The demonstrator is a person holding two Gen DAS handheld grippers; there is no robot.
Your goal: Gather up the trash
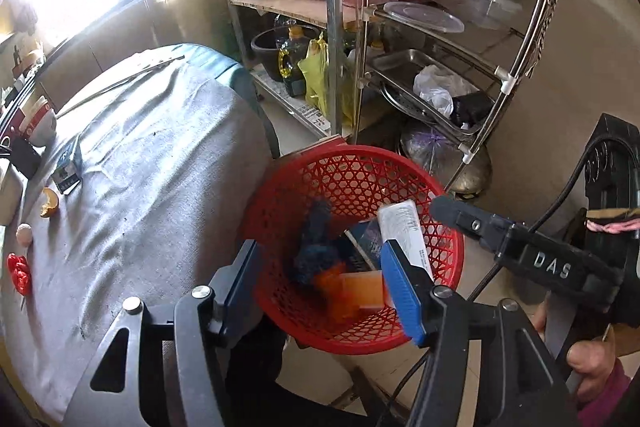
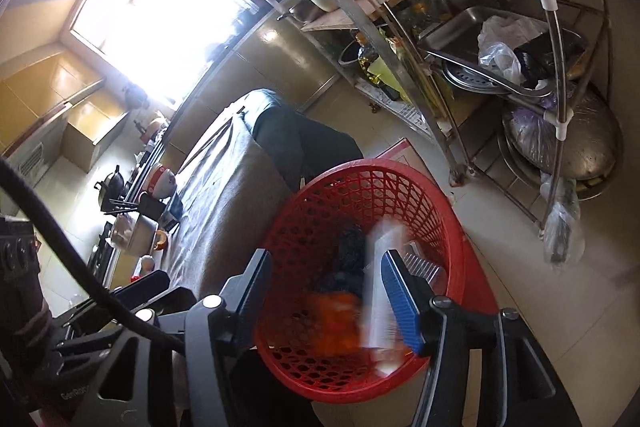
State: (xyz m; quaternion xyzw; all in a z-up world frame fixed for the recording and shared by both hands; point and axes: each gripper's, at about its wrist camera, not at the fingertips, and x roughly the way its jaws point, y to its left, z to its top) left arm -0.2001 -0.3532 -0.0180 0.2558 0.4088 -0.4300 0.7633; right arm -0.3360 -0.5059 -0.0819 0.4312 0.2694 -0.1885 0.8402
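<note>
A red mesh basket [image 1: 404, 171] stands on the floor beside the cloth-covered table [image 1: 160, 167]. My left gripper [image 1: 320, 255] hangs open over it, with nothing between its blue pads. Below it lie a blurred dark blue crumpled item [image 1: 316, 239], an orange box [image 1: 360, 291] and a white box [image 1: 402, 227]. My right gripper [image 2: 326, 267] is also open above the basket [image 2: 360, 187]. A blurred white box [image 2: 380, 291] sits close by its right pad, with the other pad well clear. Orange peel [image 1: 49, 203], a pale ball [image 1: 24, 233] and a red wrapper [image 1: 19, 273] lie on the table.
A steel rack [image 1: 360, 27] with pots, trays and bags stands just behind the basket. A wok [image 2: 584, 155] lies on the floor under it. A bowl [image 1: 40, 123] and a small pack [image 1: 66, 175] sit at the table's left edge. A person's hand [image 1: 588, 359] holds the right gripper.
</note>
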